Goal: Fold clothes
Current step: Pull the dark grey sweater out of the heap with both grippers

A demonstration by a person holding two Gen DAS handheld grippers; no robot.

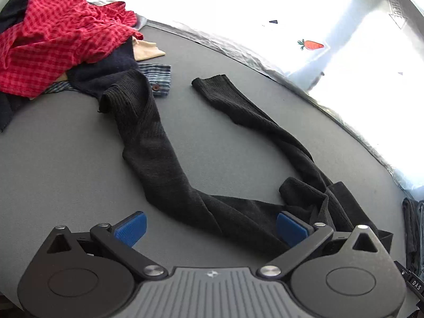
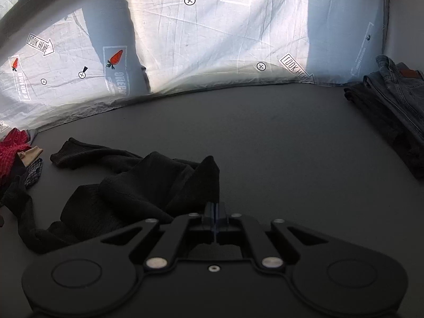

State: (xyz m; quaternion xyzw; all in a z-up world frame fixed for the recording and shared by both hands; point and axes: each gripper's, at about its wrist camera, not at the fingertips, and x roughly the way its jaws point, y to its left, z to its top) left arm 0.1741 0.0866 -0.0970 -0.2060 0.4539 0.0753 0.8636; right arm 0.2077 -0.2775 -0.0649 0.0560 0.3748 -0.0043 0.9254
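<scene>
1. the left gripper (image 1: 210,228) hangs over the grey table (image 1: 66,145) with its blue pads (image 1: 131,228) spread wide apart, nothing pinched between them; the right-hand pad sits just over the dark cloth.
2. the black knit sweater (image 1: 164,156) lies unfolded on the table, its two sleeves trailing away from the camera in a loose u shape, the body bunched near the gripper.
3. the right gripper (image 2: 215,209) has its jaws pressed together, and a peak of the black sweater rises right at the fingertips; the cloth looks pinched there, though the contact itself is hidden by the fingers.
4. a heap of unfolded clothes sits at the far left of the table, topped by a red checked garment (image 1: 53,34), with a tan piece and a blue plaid shirt (image 1: 159,79) under it.
5. folded jeans (image 2: 397,90) lie at the right edge of the table, well apart from the sweater.
6. a white printed sheet (image 2: 212,39) with carrots and arrows hangs behind the table.
</scene>
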